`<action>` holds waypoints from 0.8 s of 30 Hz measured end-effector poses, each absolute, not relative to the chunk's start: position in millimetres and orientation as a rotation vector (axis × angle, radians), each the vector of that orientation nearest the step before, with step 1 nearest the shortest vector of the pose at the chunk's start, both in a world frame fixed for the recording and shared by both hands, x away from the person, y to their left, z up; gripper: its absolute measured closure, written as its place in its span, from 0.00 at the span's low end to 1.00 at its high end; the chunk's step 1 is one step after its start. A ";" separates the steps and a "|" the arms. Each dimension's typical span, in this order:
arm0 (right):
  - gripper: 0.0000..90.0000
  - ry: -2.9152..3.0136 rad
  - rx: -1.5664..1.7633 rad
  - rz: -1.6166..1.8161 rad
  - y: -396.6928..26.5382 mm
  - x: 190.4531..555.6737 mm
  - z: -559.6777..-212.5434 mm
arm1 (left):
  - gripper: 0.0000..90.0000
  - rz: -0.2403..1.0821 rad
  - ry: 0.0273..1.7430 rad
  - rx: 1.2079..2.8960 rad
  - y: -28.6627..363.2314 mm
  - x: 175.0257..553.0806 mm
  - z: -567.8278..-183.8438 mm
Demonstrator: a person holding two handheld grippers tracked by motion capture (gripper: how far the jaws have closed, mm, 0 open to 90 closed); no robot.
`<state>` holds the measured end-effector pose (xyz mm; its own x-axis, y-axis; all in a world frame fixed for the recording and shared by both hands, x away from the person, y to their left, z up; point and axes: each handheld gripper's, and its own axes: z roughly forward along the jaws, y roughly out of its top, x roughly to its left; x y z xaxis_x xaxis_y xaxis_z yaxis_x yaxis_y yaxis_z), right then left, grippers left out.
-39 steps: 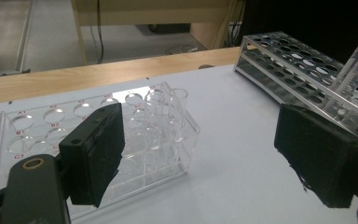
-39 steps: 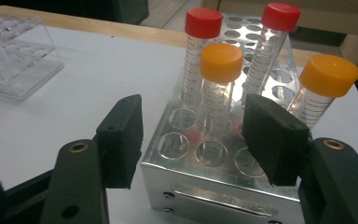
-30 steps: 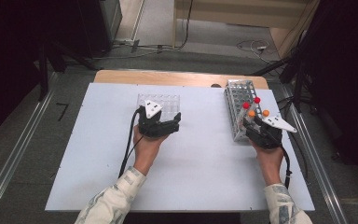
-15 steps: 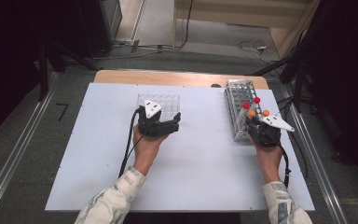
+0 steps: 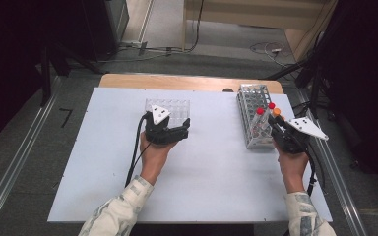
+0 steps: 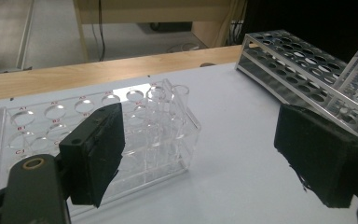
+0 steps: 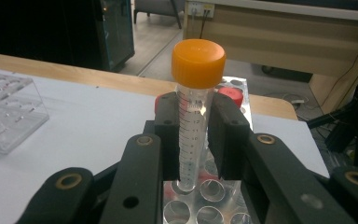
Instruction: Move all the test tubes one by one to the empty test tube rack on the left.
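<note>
My right gripper is shut on an orange-capped tube, which stands upright with its tip just above a hole of the metal tube rack. In the high view this gripper holds the tube over the rack's near right end, beside two red-capped tubes. My left gripper rests open on the table at the near side of a clear acrylic rack. In the left gripper view its jaws stand wide apart, with the clear rack behind the left pad and nothing between them.
The white tabletop stretches between the two racks and toward the person. A wooden strip runs along the far edge. The metal rack has several unfilled holes, and a red-capped tube leans in it.
My right gripper has closed on the orange-capped tube and risen a little with it above the metal rack. The left hand has stayed still.
</note>
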<state>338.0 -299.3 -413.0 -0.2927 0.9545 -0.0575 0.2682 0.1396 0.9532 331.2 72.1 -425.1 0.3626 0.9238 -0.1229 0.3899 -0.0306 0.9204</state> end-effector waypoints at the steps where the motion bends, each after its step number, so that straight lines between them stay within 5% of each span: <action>1: 0.80 1.683 1.186 1.190 -299.9 336.9 -411.3 | 0.18 0.663 1.201 1.613 72.3 331.2 -425.0; 24: 0.80 1.841 1.080 1.273 -237.8 326.5 -411.5 | 0.18 0.663 1.207 1.581 77.3 325.9 -418.4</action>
<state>326.5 -237.8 -411.5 -0.4536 0.8896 -0.0530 0.2643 0.1911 0.9453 325.9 77.3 -418.4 0.3519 0.9255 -0.1401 0.3784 -0.0038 0.9256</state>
